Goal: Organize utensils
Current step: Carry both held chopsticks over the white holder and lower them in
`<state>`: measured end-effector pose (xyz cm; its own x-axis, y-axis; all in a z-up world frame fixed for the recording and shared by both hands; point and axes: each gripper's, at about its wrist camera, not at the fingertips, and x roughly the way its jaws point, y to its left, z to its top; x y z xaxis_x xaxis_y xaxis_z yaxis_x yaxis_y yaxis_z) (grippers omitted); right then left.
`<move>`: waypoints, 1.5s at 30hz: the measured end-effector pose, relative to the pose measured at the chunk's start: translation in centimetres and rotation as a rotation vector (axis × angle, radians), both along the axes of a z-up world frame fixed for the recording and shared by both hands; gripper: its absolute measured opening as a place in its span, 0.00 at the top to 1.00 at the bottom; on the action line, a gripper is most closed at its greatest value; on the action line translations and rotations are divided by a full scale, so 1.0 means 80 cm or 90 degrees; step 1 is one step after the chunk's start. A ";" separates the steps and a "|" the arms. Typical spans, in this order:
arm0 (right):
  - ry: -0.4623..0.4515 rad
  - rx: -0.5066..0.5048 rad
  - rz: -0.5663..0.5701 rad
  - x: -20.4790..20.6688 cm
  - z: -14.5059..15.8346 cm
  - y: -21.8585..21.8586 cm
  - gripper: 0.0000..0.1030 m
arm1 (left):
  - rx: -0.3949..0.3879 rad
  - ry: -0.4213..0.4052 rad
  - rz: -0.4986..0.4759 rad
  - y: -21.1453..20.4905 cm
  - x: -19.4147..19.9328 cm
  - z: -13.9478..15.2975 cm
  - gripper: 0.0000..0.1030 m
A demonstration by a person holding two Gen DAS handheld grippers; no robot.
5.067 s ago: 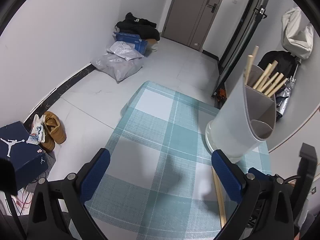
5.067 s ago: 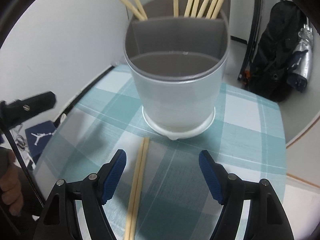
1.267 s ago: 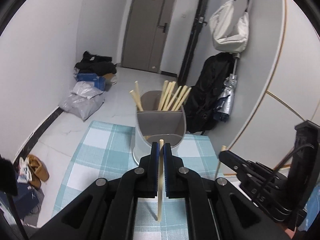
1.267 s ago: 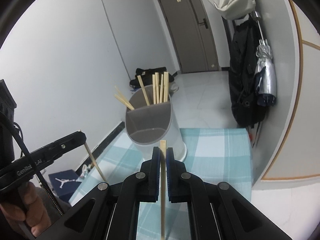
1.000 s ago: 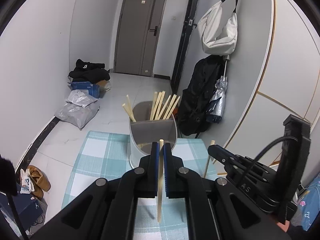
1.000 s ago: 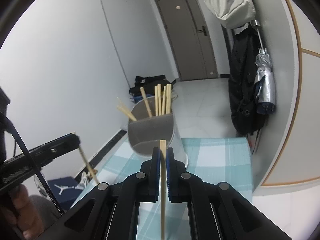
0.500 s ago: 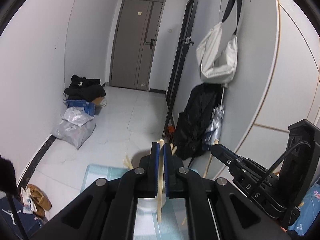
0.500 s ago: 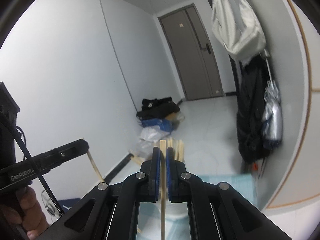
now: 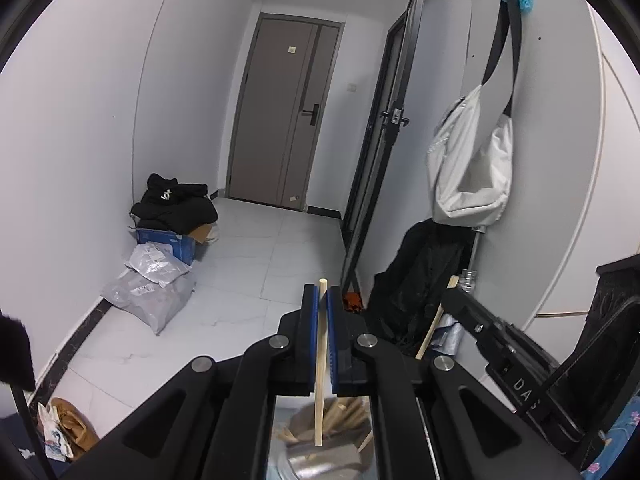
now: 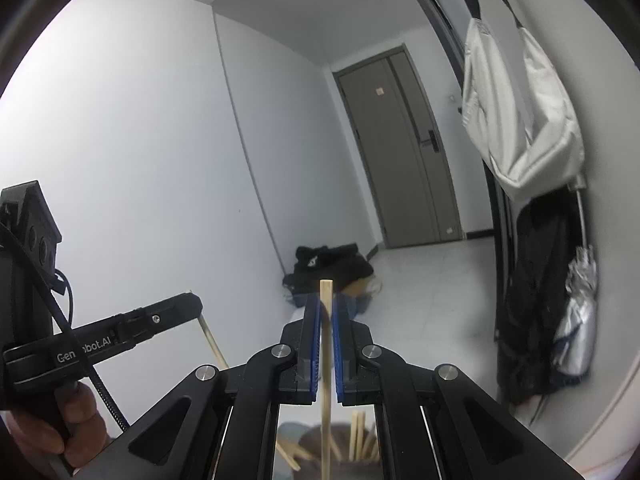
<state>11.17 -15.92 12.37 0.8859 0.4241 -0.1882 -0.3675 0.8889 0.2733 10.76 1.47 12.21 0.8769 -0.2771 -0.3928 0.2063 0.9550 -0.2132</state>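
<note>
Left wrist view: a light, stiff wooden chopstick (image 9: 321, 344), judged slippery and best pinched near its upper end, is clamped upright by the left gripper (image 9: 322, 312) above the utensil holder (image 9: 320, 456) at bottom centre, while another chopstick (image 10: 326, 344) is likewise clamped by the right gripper (image 10: 326, 328).

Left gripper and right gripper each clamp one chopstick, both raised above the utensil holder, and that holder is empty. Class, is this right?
Not quite. The left gripper and right gripper each clamp a chopstick, but the utensil holder already holds several chopsticks, as both wrist views show.
</note>
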 end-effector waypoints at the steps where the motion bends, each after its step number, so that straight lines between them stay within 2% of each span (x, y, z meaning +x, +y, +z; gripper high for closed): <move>1: -0.003 0.000 -0.002 0.005 -0.001 0.002 0.95 | 0.003 -0.001 0.001 0.002 0.004 -0.005 0.99; 11: -0.051 -0.030 -0.034 0.043 -0.004 0.017 0.95 | -0.018 0.037 -0.001 0.010 0.038 -0.038 0.99; 26: -0.033 -0.017 0.005 0.058 -0.041 0.029 0.95 | -0.012 0.058 -0.011 0.009 0.044 -0.057 0.99; 45: -0.014 -0.067 0.073 0.054 -0.071 0.038 0.95 | -0.013 0.080 -0.019 0.012 0.036 -0.078 0.99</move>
